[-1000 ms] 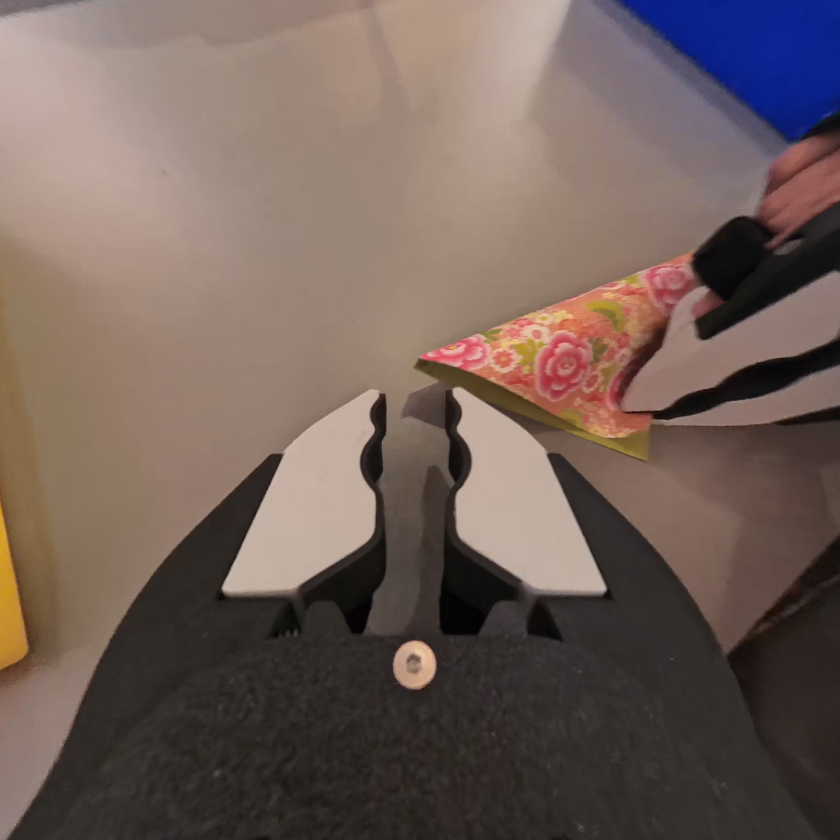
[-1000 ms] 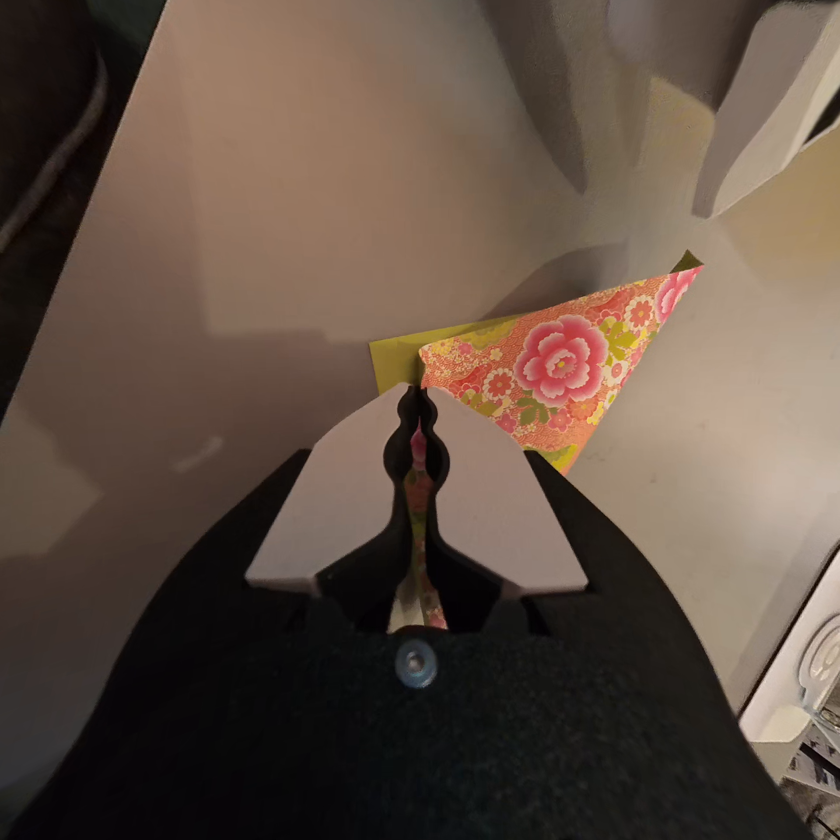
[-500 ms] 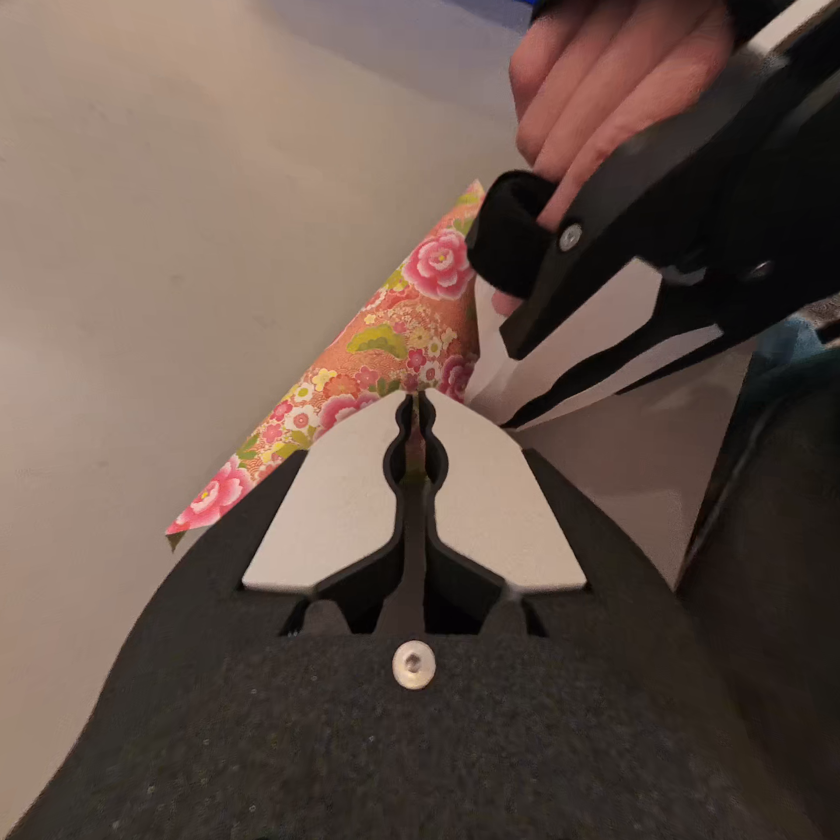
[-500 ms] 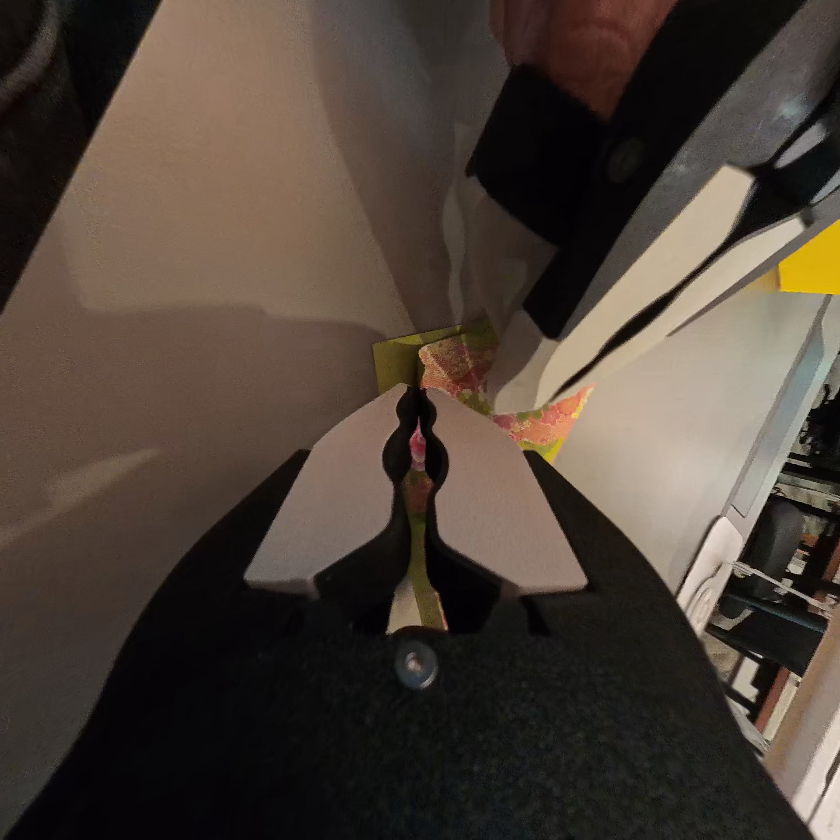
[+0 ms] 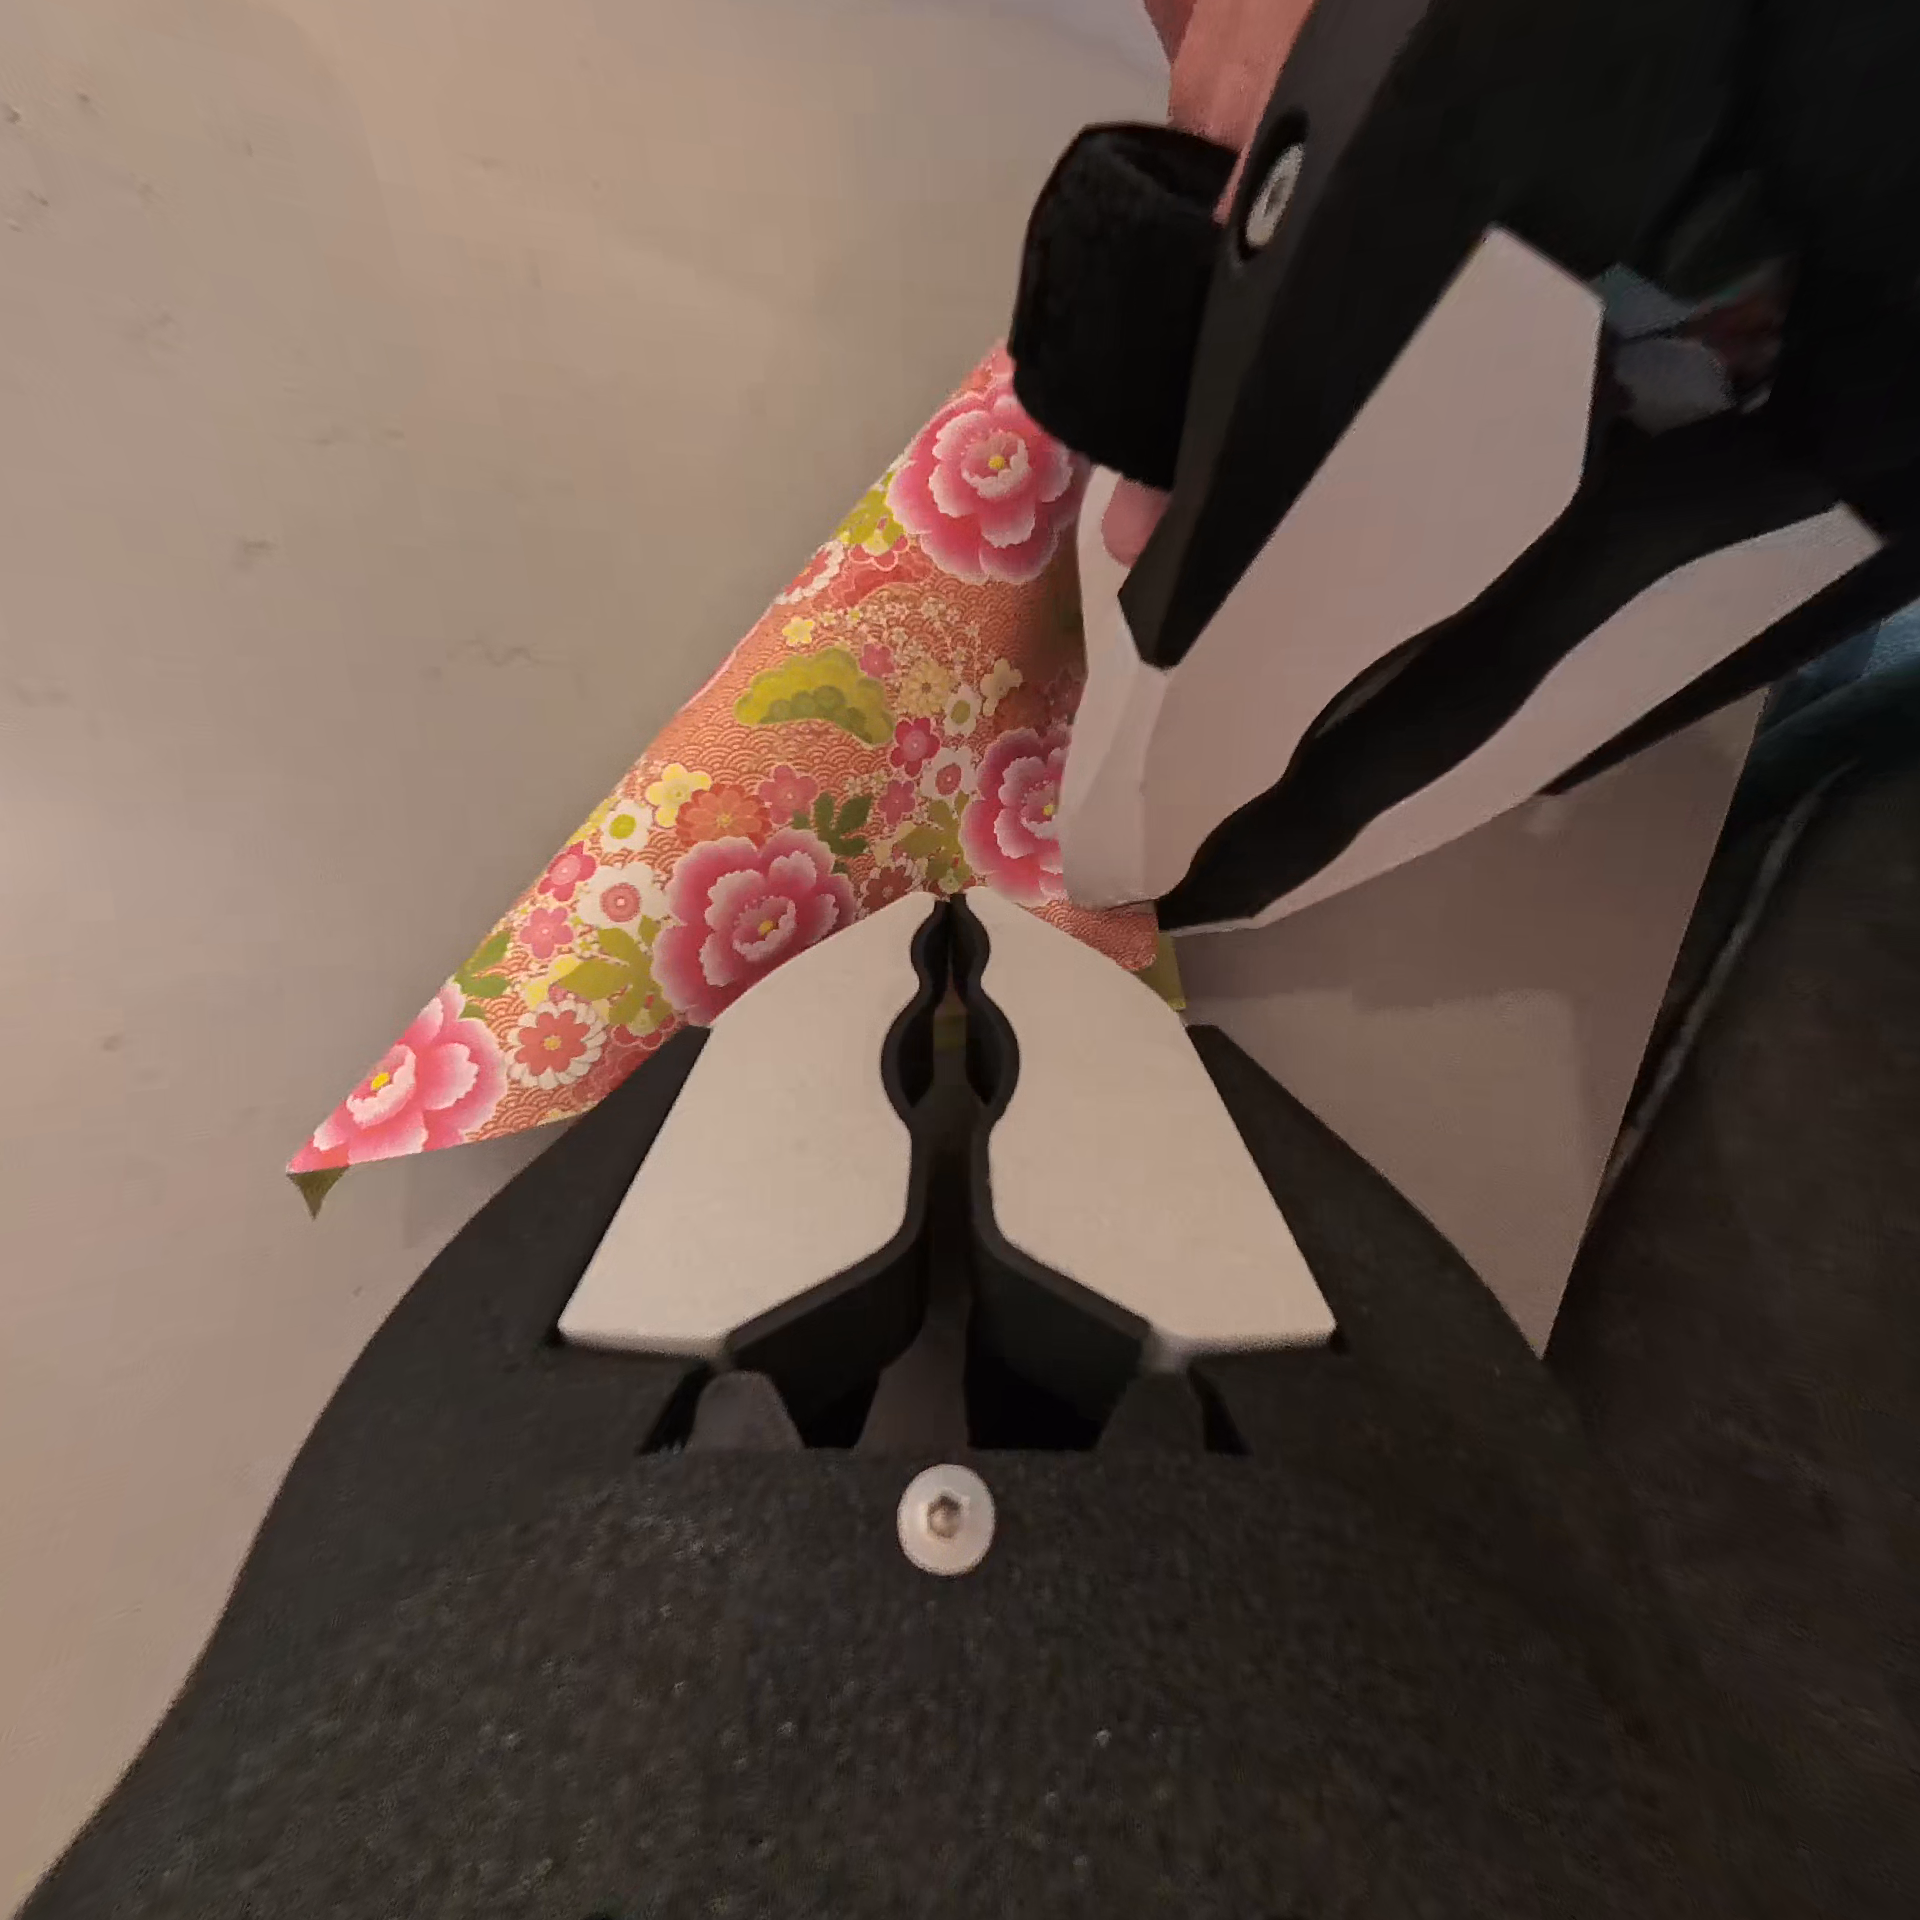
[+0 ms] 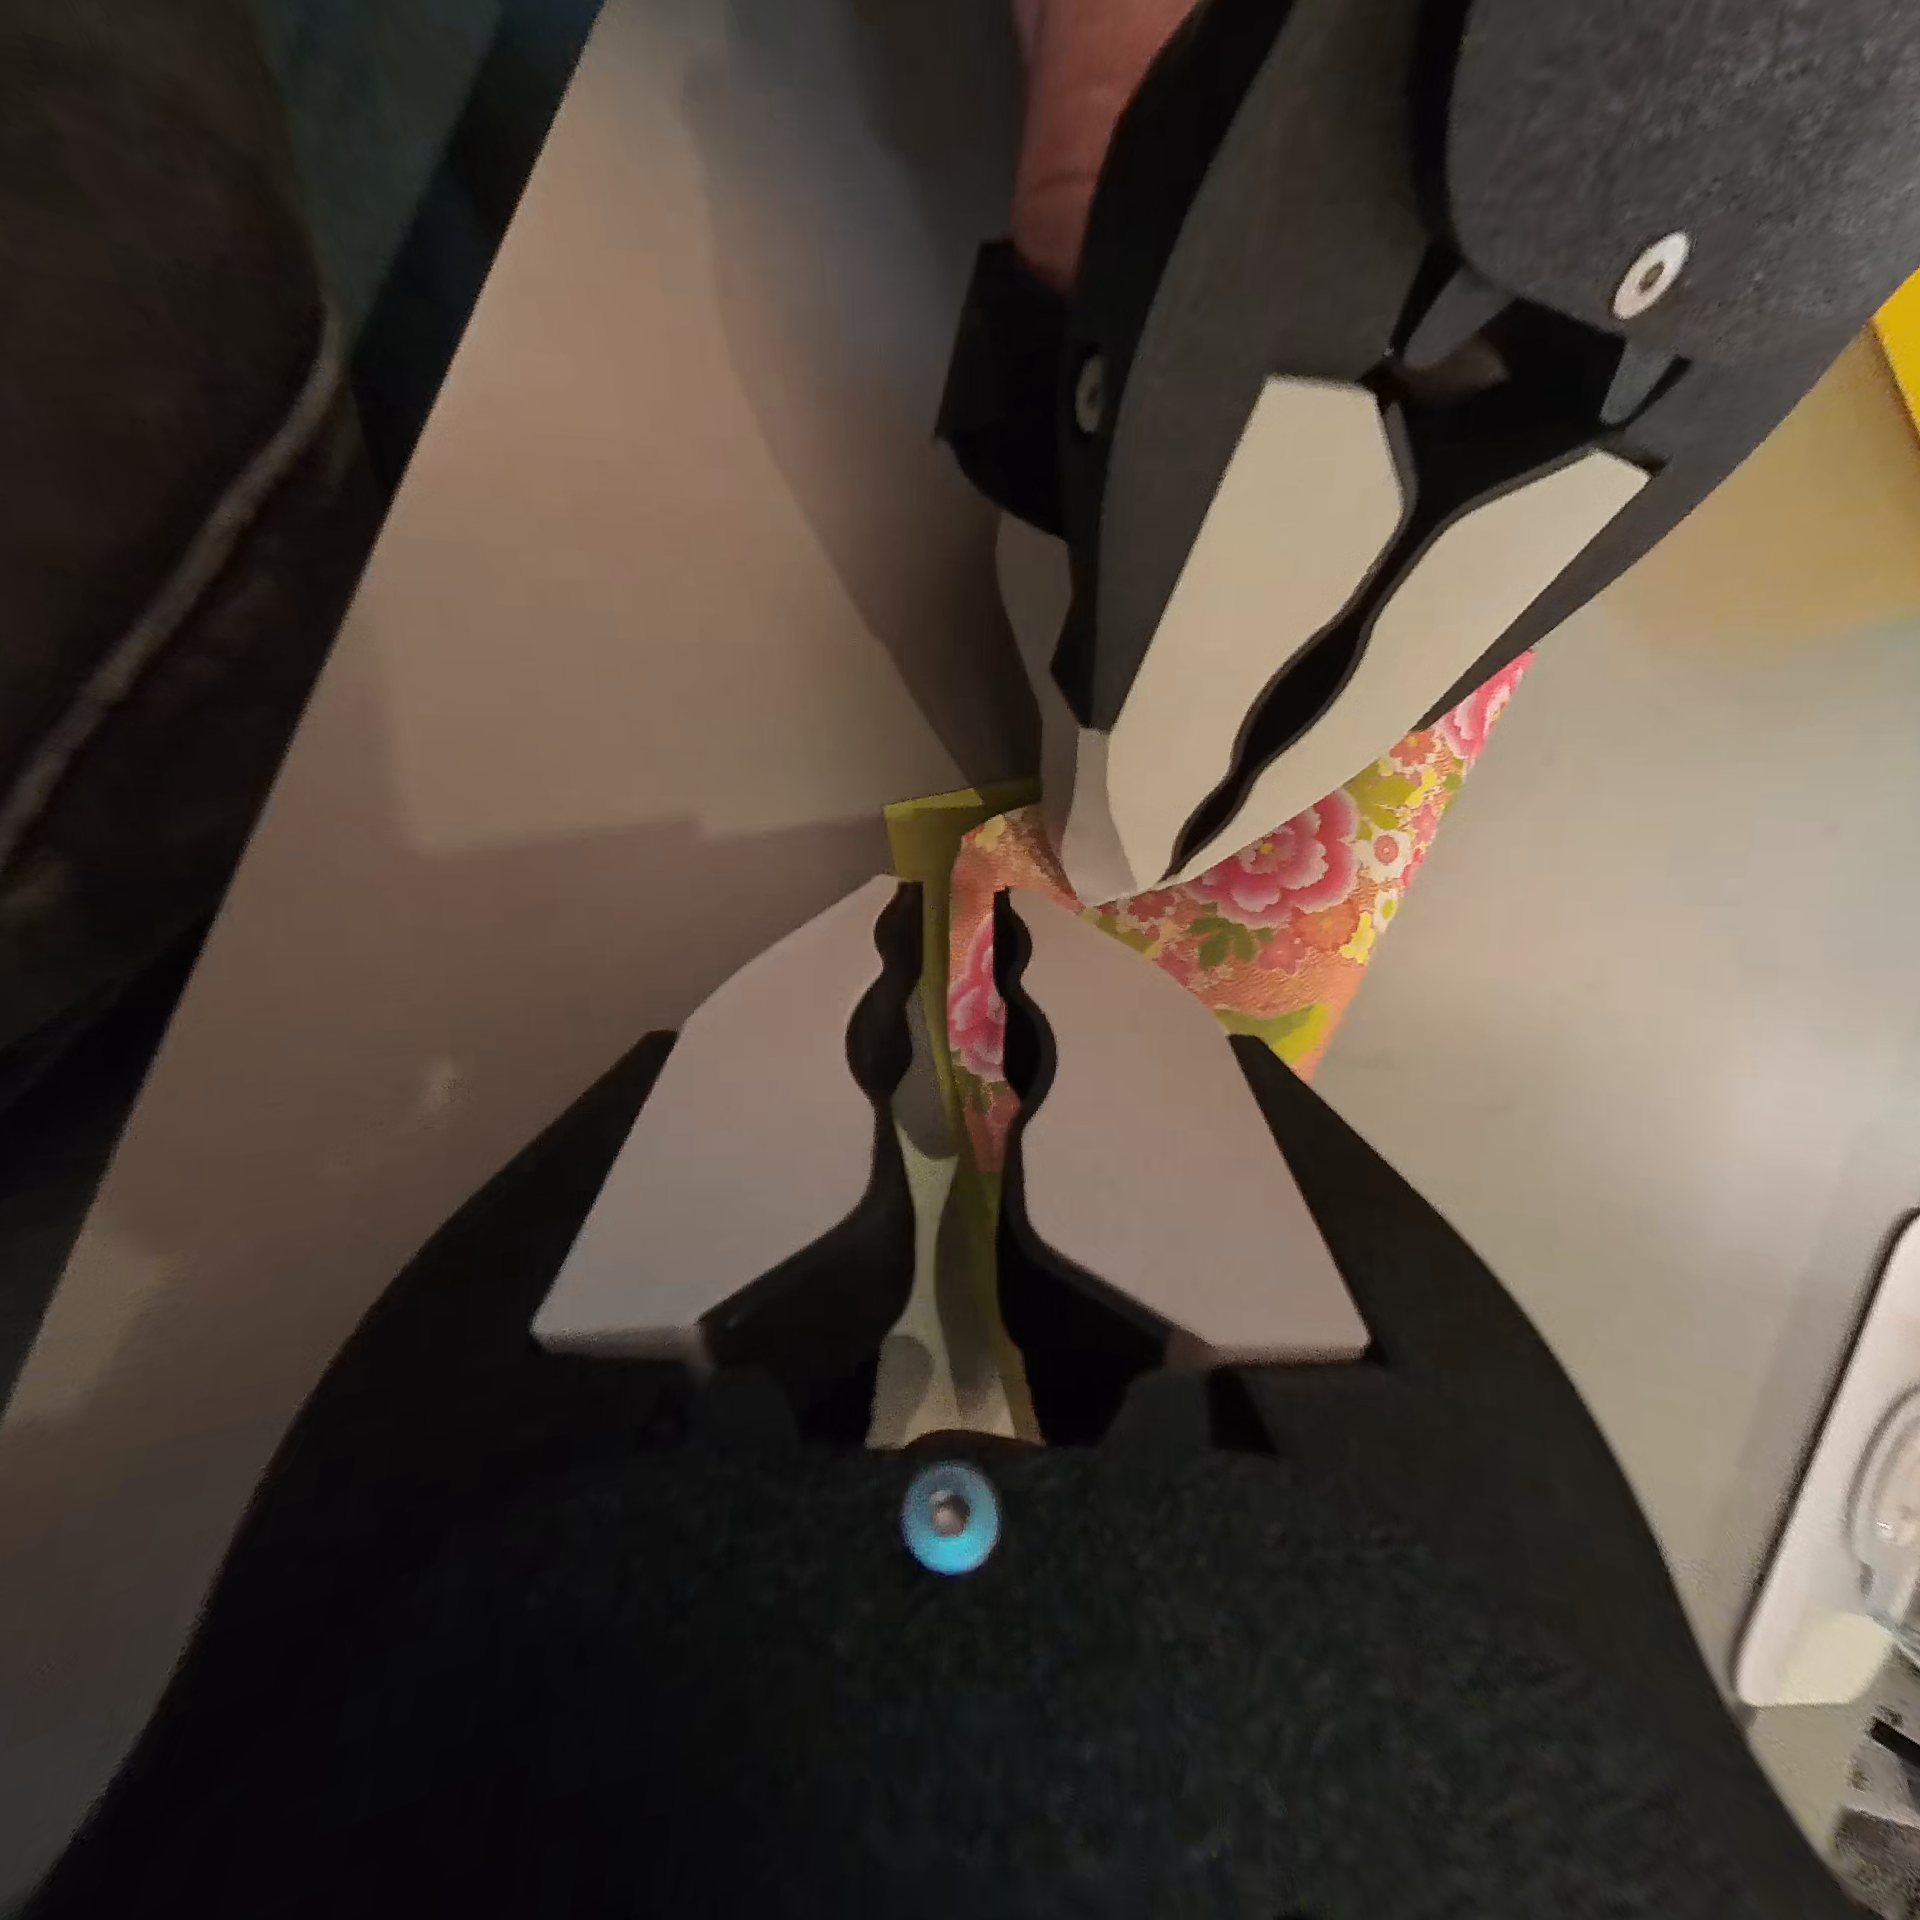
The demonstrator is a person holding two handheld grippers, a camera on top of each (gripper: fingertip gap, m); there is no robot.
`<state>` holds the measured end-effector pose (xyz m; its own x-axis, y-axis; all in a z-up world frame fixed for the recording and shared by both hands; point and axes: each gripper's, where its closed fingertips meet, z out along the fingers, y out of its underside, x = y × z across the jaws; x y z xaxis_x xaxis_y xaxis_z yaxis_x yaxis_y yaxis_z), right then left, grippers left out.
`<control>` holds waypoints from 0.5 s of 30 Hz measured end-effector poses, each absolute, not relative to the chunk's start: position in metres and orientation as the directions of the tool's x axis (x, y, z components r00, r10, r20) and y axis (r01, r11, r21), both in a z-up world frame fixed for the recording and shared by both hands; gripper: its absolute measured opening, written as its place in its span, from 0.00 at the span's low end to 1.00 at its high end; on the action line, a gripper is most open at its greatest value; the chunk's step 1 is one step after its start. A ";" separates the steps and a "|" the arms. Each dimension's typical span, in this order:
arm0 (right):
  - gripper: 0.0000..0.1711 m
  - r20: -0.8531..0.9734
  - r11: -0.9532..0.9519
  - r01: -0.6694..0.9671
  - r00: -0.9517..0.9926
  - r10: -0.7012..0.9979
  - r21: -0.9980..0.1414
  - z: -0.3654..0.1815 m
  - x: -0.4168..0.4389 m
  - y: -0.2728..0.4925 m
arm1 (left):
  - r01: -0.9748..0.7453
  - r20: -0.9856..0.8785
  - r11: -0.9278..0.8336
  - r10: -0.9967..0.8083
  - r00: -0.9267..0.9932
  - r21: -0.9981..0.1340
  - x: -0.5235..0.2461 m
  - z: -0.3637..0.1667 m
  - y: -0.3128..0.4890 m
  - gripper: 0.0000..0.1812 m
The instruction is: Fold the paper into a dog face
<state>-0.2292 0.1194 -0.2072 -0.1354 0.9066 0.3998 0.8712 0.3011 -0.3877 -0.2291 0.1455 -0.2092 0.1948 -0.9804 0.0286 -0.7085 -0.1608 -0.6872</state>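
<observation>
Your left gripper (image 5: 951, 914) looks pinched tight on the floral paper (image 5: 831, 769) lying folded on the table (image 5: 312, 416), while your right gripper (image 6: 956, 904), jaws narrowly parted, straddles its corner, so tugging apart could tear those 2 layers.

I count one folded floral paper (image 5: 790, 831), two grippers, left (image 5: 951, 914) and right (image 6: 951, 894), on one table (image 5: 364, 468).
</observation>
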 end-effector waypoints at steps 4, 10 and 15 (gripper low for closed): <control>0.08 0.343 0.250 0.861 -0.095 0.935 -0.443 -0.207 -0.229 0.113 | -0.713 0.016 -0.150 -0.981 0.191 -0.685 -0.229 -0.209 0.145 0.00; 0.06 0.210 0.111 0.817 0.013 0.978 -0.566 -0.199 -0.231 0.105 | -0.715 0.010 -0.146 -0.982 0.190 -0.683 -0.230 -0.209 0.144 0.00; 0.04 0.182 0.025 0.822 0.097 0.978 -0.570 -0.207 -0.235 0.111 | -0.713 0.014 -0.150 -0.981 0.193 -0.686 -0.230 -0.209 0.144 0.00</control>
<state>-0.2347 0.1106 -0.2065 0.0967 0.9785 0.1824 0.8215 0.0250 -0.5696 -0.2301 0.1440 -0.2093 0.1928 -0.9811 0.0136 -0.7125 -0.1495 -0.6855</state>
